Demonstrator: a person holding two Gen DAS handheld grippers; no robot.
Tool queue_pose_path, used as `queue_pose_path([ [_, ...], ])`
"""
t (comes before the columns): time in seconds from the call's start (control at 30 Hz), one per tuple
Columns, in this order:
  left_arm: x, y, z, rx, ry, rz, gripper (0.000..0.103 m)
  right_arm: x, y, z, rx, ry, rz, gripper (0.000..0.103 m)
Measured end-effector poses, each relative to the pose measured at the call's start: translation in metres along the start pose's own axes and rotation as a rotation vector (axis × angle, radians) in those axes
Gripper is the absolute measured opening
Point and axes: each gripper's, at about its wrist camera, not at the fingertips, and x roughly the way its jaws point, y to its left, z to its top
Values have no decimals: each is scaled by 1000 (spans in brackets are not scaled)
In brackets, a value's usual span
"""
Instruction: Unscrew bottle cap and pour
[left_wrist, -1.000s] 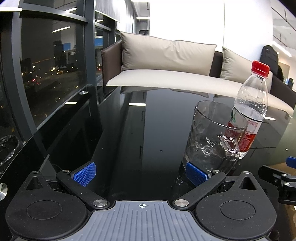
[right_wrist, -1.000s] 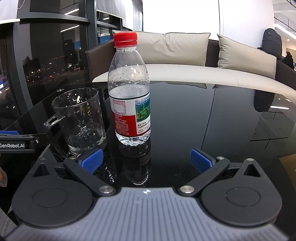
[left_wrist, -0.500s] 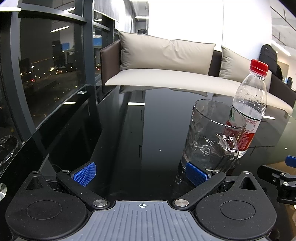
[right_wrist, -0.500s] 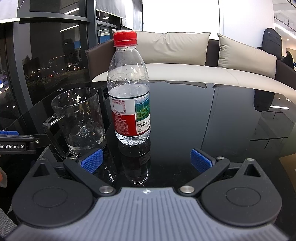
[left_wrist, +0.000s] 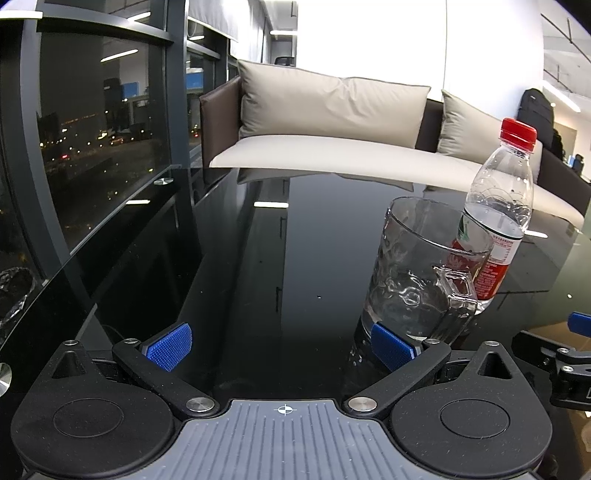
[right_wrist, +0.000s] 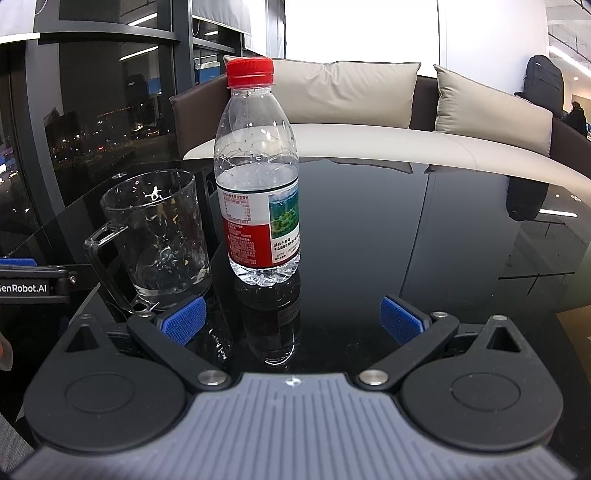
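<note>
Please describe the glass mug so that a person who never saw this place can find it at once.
On the black glossy table in front of the beige sofa stand two clear things side by side. The mug is the shorter one, left of the bottle in the right wrist view. Unlike the bottle, it is open-topped, empty, with a handle.

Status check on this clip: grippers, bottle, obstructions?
Left gripper open, right gripper open, both empty. Bottle upright on the table, red cap on. Glass mug beside it, nothing blocking.
</note>
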Motion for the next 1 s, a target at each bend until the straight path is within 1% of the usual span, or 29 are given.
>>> queue_pose_path([
  [0.8,2,4,1,-6,14,-1,102,2,-6,1,8,4,-10,103],
  [1.0,-1,3,8,21,18,-19,102,4,-8,0,3,5,-10,103],
])
